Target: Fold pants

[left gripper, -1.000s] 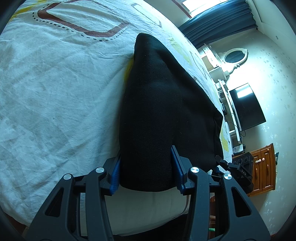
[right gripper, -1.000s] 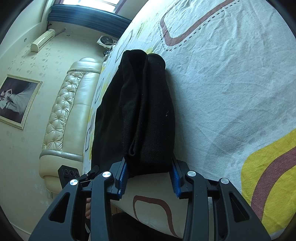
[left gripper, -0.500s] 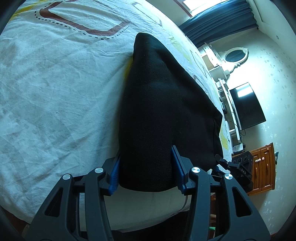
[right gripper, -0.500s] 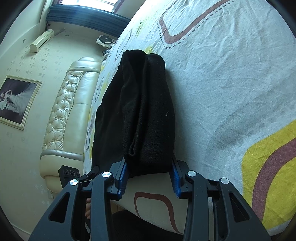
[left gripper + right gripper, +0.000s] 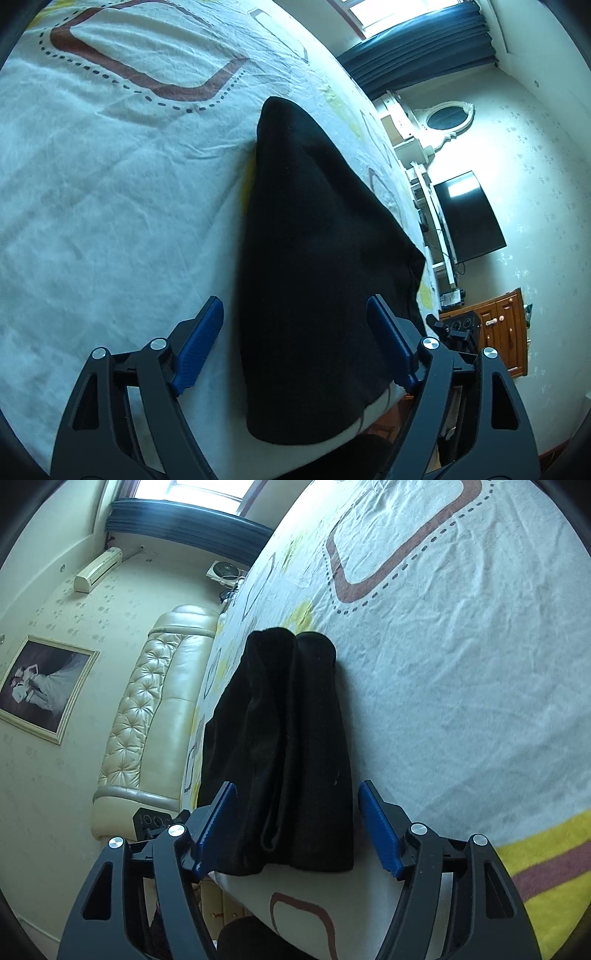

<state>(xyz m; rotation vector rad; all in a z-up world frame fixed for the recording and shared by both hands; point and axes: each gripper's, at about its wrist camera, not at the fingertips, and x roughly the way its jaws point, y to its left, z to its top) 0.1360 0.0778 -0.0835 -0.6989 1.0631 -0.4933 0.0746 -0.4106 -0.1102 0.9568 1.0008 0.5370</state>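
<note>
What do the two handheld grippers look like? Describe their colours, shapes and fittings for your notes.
The left gripper and the right gripper look alike: two black plastic arms with triangular cut-outs, joined by round silver bolts. Each arm ends in blue ribbed fingers, long and flat. No cables, markings or sleeves show in either view.

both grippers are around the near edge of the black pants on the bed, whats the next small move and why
Probably draw both grippers straight back. The left gripper and right gripper have jaws opening, pads clear of the pants, which lie folded on the bedsheet.
</note>
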